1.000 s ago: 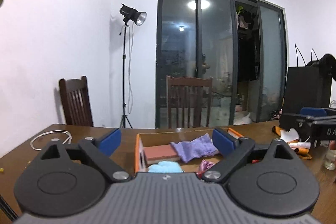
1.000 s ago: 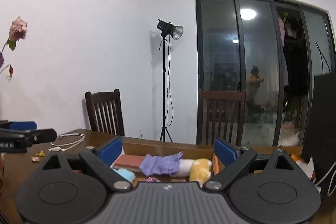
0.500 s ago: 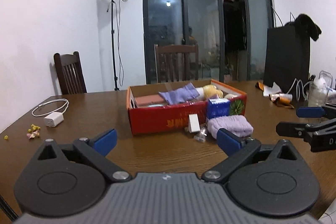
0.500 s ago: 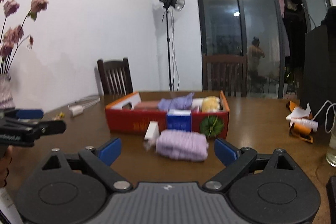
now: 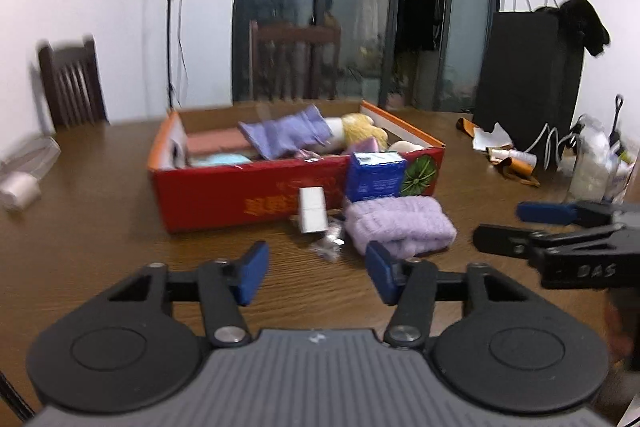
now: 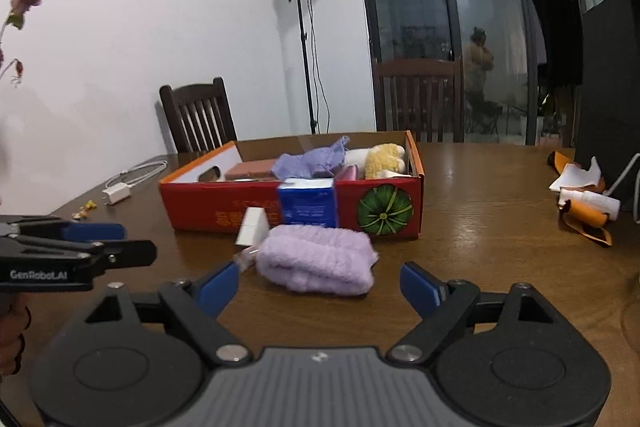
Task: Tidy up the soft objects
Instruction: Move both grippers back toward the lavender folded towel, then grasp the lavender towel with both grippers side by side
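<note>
Currently my right gripper (image 6: pixel 318 285) stands wide and empty just short of the lilac towel roll (image 6: pixel 316 259), which lies before the red box (image 6: pixel 288 205); my left gripper (image 5: pixel 314 271), jaws just narrowed, holds nothing. Risk: clipping the plastic scrap (image 6: pixel 244 257) (beside the roll), or pinching one loose fold.
</note>
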